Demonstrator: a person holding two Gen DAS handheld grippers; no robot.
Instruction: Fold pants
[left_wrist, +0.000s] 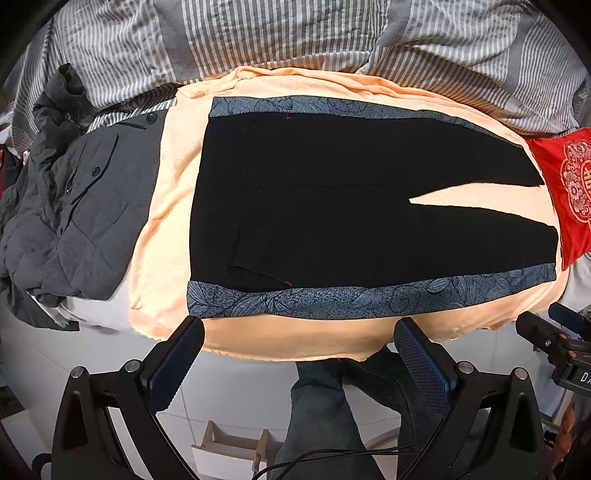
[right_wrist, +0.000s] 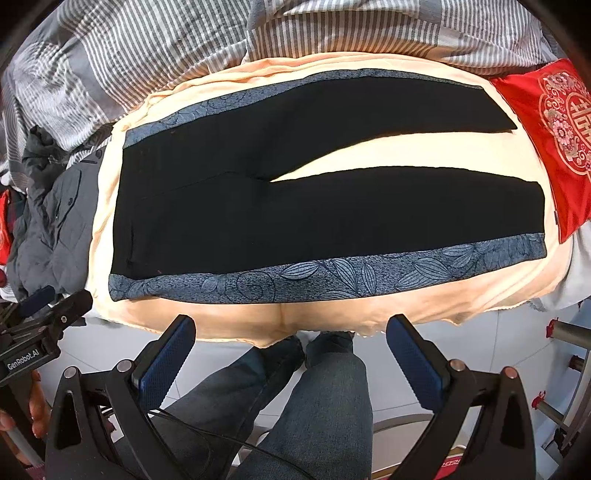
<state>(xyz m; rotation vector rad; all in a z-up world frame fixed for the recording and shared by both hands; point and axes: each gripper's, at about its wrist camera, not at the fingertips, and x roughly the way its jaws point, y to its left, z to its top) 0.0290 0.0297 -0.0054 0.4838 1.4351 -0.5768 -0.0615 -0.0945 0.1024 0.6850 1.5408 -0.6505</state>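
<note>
Black pants (left_wrist: 332, 206) lie flat on the bed's peach blanket (left_wrist: 166, 206), long axis crosswise, waistband left. Left hand-held gripper (left_wrist: 299, 347) and right hand-held gripper (right_wrist: 291, 339) hover released, empty, off the near edge.

Black pants (left_wrist: 332, 206) have blue leaf-print side bands, on a peach sheet (left_wrist: 166, 206). Duvet (left_wrist: 258, 33) is grey-and-white striped; jacket (left_wrist: 74, 206) dark grey; cushion (right_wrist: 554, 140) red with pale floral pattern.

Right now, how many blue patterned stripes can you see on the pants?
2. One stripe runs along the near edge of the black pants, closest to the fingers; the other stripe runs along the far edge, beside the striped bedding.
</note>
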